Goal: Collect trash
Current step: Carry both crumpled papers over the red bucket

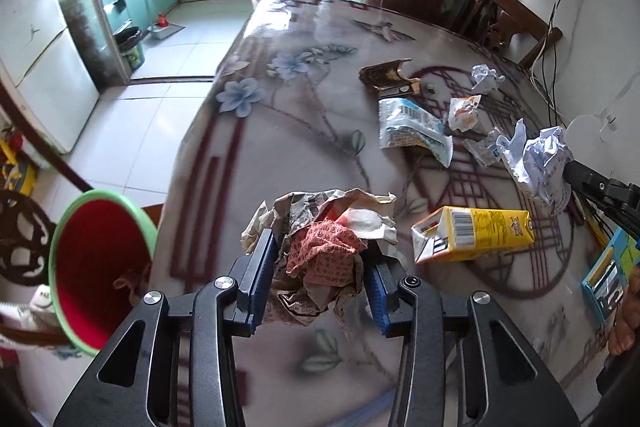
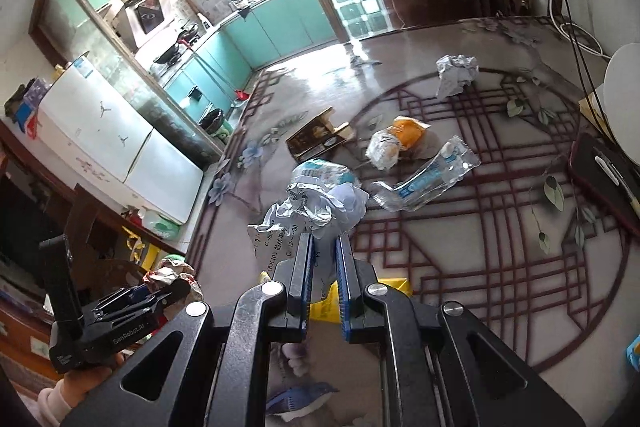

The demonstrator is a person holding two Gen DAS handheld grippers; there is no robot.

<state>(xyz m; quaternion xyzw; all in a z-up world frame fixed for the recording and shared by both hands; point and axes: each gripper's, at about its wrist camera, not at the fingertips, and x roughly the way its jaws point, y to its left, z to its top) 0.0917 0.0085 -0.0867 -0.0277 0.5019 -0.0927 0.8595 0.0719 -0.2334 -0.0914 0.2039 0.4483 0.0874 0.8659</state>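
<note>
My left gripper (image 1: 318, 267) is shut on a crumpled wad of brown, grey and red printed paper (image 1: 320, 227), held above the table near its left edge. A red bin with a green rim (image 1: 96, 267) stands on the floor to its left. My right gripper (image 2: 323, 247) is shut on a crumpled white printed paper (image 2: 316, 205) and holds it above the table; this paper also shows in the left wrist view (image 1: 540, 163). The left gripper shows in the right wrist view (image 2: 160, 295) at lower left.
On the patterned table (image 1: 280, 155) lie a yellow carton (image 1: 476, 233), a blue-white wrapper (image 1: 412, 125), a brown box (image 1: 390, 77), a white paper ball (image 1: 486, 77), an orange-white wrapper (image 2: 396, 141) and a clear plastic packet (image 2: 428, 177). A phone (image 2: 600, 179) lies at right.
</note>
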